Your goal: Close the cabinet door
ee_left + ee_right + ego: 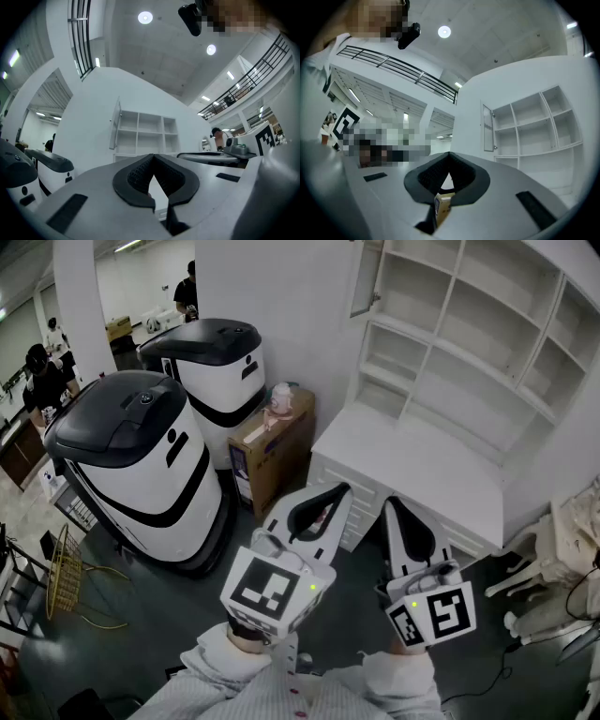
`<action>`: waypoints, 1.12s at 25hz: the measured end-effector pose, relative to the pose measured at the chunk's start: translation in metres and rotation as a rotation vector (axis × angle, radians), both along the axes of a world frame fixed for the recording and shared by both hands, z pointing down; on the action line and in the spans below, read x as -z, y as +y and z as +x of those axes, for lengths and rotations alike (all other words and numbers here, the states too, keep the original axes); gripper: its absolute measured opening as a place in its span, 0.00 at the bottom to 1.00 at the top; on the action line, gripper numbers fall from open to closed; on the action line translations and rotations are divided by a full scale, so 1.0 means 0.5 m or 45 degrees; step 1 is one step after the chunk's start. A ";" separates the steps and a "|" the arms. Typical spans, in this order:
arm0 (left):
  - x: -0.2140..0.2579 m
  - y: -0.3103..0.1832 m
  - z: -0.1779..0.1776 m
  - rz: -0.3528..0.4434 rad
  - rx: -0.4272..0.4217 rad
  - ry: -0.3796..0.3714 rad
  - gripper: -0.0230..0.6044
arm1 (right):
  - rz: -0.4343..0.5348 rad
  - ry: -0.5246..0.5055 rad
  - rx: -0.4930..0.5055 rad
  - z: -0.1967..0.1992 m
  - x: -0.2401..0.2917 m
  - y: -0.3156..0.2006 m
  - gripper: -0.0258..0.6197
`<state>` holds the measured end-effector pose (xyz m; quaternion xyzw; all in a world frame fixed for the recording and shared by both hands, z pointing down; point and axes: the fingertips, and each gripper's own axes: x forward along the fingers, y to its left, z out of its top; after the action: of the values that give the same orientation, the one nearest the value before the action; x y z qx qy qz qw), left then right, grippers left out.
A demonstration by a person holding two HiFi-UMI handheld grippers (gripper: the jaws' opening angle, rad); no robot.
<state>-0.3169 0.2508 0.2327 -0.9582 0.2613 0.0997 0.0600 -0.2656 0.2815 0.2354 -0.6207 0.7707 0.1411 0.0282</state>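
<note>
A white shelf cabinet [469, 362] stands against the wall above a low white drawer unit [412, 474]. Its narrow door [366, 277] hangs open at the upper left corner, and it also shows in the left gripper view [115, 124] and the right gripper view [488, 127]. Both grippers are held side by side well short of the cabinet, pointing at it. My left gripper [339, 488] [153, 156] is shut, tips together, with nothing in it. My right gripper [390, 502] [449, 154] is also shut and empty.
Two large white-and-black machines [141, 474] [220, 371] stand to the left. A cardboard box [272, 451] sits between them and the drawer unit. A white chair [553, 559] is at the right and a yellow wire rack [66, 573] at the far left. People stand in the far left background.
</note>
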 end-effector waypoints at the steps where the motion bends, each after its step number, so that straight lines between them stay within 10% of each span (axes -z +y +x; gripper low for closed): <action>1: -0.001 0.005 0.003 0.000 0.001 -0.004 0.05 | -0.001 0.006 0.006 0.002 0.001 0.004 0.06; 28: -0.095 -0.067 0.054 -0.078 0.097 -0.051 0.05 | -0.073 -0.054 0.025 0.088 -0.083 -0.050 0.06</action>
<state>-0.2897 0.2170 0.2800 -0.9508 0.2991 0.0699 0.0395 -0.2217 0.2566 0.2768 -0.6164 0.7798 0.1054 0.0280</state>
